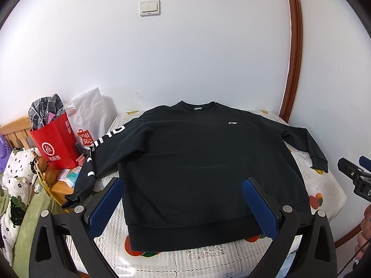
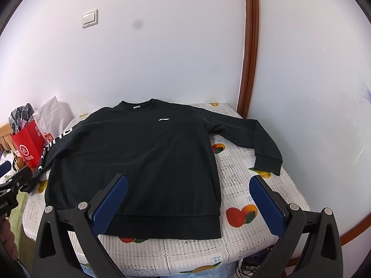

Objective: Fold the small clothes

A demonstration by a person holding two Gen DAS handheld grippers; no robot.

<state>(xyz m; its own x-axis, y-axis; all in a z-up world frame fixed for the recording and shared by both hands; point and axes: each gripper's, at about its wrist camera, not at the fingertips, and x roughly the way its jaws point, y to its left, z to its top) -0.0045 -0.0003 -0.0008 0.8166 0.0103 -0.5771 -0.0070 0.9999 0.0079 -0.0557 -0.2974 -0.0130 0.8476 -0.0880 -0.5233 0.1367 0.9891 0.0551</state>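
A white wall backs a table (image 1: 324, 185) under a fruit-print cloth. In the left wrist view, the black sweatshirt (image 1: 197, 162) lies flat at centre, front up, a red bag (image 1: 55, 143) at 9 o'clock; the left gripper (image 1: 183, 192) hovers, jaws apart. In the right wrist view, the sweatshirt (image 2: 139, 157) fills the centre, one sleeve reaching toward 3 o'clock; the right gripper (image 2: 187, 190) has its jaws apart, empty.

One sweatshirt (image 1: 197, 162), two bags (image 1: 58, 143).
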